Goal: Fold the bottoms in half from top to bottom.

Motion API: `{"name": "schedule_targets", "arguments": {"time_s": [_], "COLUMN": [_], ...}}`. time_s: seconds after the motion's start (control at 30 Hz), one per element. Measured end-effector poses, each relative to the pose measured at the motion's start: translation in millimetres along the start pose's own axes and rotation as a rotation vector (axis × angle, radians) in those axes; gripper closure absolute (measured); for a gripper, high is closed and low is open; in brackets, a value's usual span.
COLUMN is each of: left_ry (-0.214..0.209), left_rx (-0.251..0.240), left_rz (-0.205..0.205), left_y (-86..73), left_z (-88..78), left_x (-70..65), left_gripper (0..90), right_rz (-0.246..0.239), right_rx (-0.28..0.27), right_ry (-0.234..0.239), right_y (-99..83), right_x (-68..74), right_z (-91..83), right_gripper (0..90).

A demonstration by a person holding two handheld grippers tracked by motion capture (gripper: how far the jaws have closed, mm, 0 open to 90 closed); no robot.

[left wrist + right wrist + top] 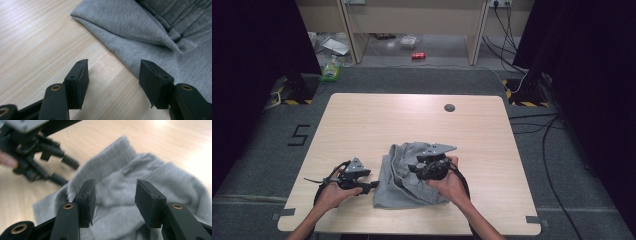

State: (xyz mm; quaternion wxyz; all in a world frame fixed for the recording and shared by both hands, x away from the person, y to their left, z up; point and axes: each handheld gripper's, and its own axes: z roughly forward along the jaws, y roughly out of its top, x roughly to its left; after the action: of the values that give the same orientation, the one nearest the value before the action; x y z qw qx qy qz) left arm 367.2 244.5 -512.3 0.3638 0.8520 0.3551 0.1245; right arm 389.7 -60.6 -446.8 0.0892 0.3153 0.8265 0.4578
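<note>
Okay, high view first; I see a light wooden table [362, 120] with a crumpled grey garment [399, 187] lying near its front edge, a little toward six o'clock from the middle; the left gripper [371, 187] sits at about nine o'clock of the cloth, held in the left hand [332, 194], its tips just beside the cloth's left edge; the right gripper [418, 167] is over the top of the heap, held in the right hand [451, 184] at about three o'clock of the cloth; a small dark round disc [449, 107] lies on the table toward twelve o'clock, well apart from the cloth; I cannot tell jaw spread from up here.

Left gripper view; both black jaws stand wide apart with nothing between them; bare wood under the gap; the grey garment [155, 32] fills the one-to-three o'clock part, its folded edge running diagonally, and the jaw at right sits over that edge; I cannot tell whether it touches.

Right gripper view; jaws wide apart, gripping nothing; the grey garment [140, 182] lies below and beyond them, blurred; the left gripper [63, 170] shows at ten o'clock, blurred, by the cloth's edge.
</note>
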Motion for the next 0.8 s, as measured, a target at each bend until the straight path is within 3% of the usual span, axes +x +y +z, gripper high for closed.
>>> {"name": "schedule_targets", "arguments": {"time_s": [0.13,0.5,0.8], "left_ry": [0.016,0.011,0.011], "left_rx": [-0.004,-0.013,-0.017], "left_rz": [0.006,0.009,0.010], "left_y": [-0.9,-2.2,-2.7], "left_z": [0.3,0.1,0.0], "left_x": [-2.2,-1.5,-1.5], "left_gripper": [40.1,40.4,40.3], "right_rz": [-0.002,0.068,0.081], "right_rx": [0.000,0.003,0.003], "right_ry": [-0.007,-0.030,-0.013], "right_y": [12.0,38.9,57.2], "right_x": [-5.4,-29.7,-30.7], "right_z": [5.0,21.1,42.6], "right_gripper": [49.5,47.1,47.1]}}
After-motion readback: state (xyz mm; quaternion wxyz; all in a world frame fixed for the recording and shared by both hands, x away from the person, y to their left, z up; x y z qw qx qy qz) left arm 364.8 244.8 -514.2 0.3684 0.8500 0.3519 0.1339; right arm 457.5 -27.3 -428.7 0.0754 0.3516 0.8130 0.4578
